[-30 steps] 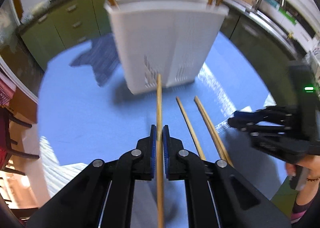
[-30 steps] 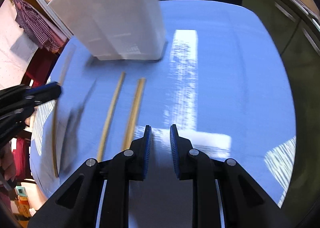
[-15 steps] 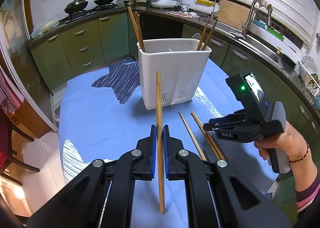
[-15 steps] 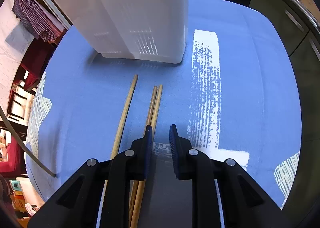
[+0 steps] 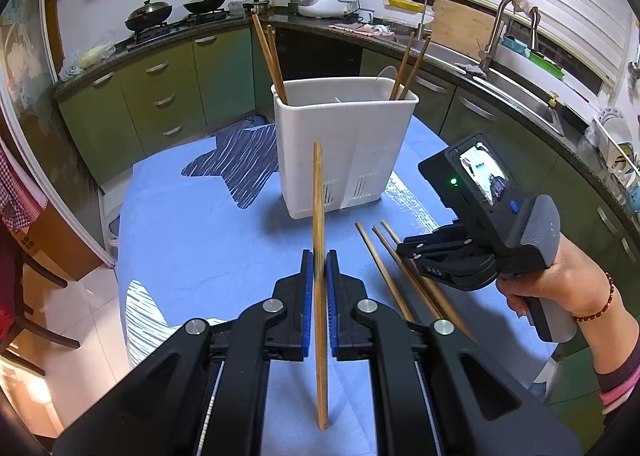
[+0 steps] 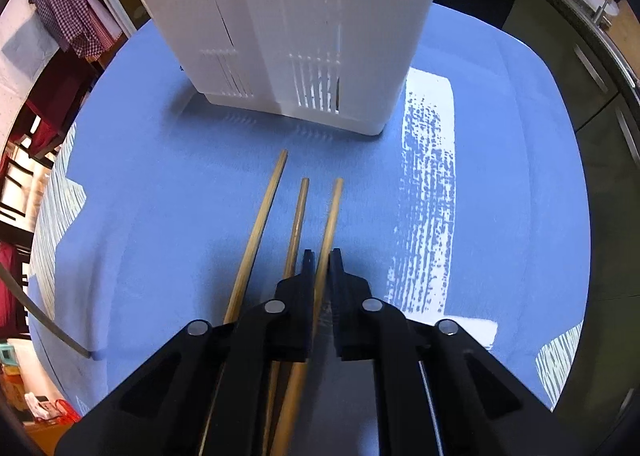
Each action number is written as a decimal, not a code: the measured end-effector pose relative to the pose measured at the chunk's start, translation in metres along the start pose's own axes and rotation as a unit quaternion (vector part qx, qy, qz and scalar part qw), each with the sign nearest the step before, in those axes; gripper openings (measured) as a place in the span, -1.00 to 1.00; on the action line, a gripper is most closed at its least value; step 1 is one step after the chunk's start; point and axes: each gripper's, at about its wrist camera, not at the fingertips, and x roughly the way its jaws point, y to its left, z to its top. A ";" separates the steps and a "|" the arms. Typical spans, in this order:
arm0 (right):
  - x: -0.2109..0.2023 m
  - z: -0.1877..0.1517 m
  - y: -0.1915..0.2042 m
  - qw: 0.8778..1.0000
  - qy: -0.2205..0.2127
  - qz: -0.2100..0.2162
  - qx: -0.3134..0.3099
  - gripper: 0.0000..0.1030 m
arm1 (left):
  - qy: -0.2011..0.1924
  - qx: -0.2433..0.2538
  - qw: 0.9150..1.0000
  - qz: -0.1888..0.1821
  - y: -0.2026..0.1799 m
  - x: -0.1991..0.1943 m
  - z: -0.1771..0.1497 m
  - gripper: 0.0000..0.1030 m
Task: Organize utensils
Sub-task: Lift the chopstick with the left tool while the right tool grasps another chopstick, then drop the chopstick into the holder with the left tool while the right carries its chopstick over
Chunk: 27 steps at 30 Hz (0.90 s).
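Observation:
My left gripper [image 5: 319, 260] is shut on a wooden chopstick [image 5: 318, 215] and holds it lifted above the blue table, pointing at the white utensil holder [image 5: 344, 147]. Several chopsticks stand in the holder's corners. Three chopsticks [image 5: 390, 268] lie on the table right of my left gripper. My right gripper [image 6: 320, 258] is low over them, jaws closed around the rightmost chopstick [image 6: 330, 215], which still lies on the cloth. The holder [image 6: 288, 27] stands just beyond. The right gripper also shows in the left wrist view [image 5: 404, 250].
The round table has a blue cloth [image 5: 192, 240] with white and dark patches. Green kitchen cabinets [image 5: 160, 95] and a counter with a sink [image 5: 520, 83] ring the far side. A chair [image 5: 24, 296] stands at the left.
My left gripper has risen and drawn back with its chopstick. My right gripper moved forward and down over the lying chopsticks and closed on the rightmost one.

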 end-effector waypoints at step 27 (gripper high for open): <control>-0.206 -0.092 -0.070 0.965 -0.251 0.045 0.063 -0.88 | -0.029 0.020 0.999 -0.002 -0.006 -0.037 0.004 -0.88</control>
